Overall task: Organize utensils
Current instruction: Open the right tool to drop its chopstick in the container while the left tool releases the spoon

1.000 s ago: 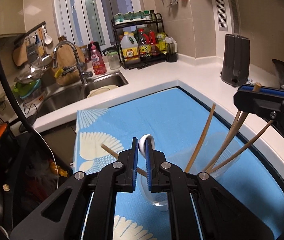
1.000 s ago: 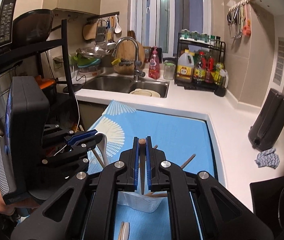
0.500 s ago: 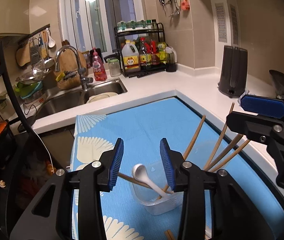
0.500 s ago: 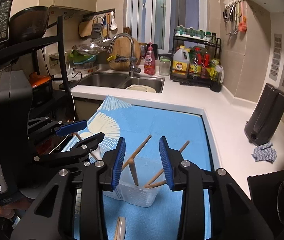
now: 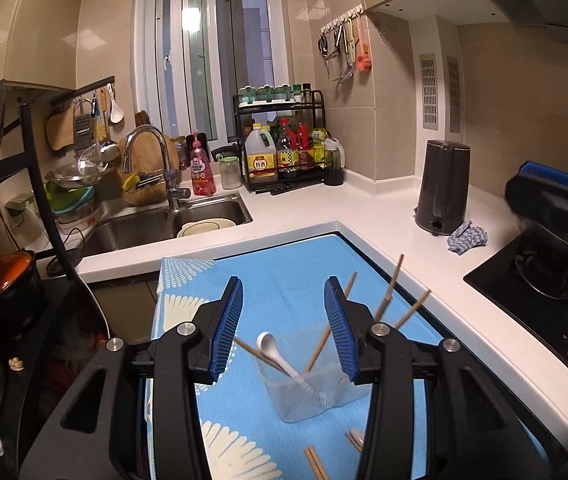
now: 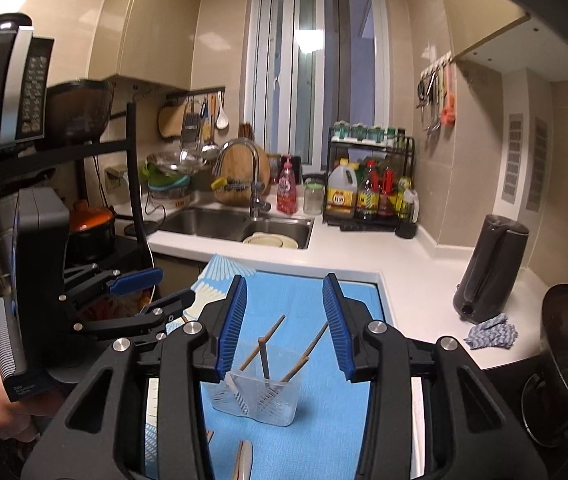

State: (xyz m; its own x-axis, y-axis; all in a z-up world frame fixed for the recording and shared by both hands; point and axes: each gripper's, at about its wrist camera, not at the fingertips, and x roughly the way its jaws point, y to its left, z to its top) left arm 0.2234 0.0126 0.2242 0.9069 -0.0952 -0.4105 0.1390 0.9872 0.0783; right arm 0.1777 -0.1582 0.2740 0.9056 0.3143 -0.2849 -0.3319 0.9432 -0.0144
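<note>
1. My left gripper (image 5: 284,328) is opening, nothing between its jaws; the white spoon (image 5: 279,354) leans inside the clear container (image 5: 312,396) mid-mat.
2. My right gripper (image 6: 284,324) is likewise opening and empty, above the chopsticks (image 6: 263,354) standing there.
3. Loose chopsticks (image 5: 316,462) at the blue mat's (image 5: 284,272) near edge remain, I judge.

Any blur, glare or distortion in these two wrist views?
Left wrist: strong fisheye bending at the edges, the right gripper is motion-blurred, a lamp glares in the window. Right wrist: same bending, lamp glare in the window, container sharp.
</note>
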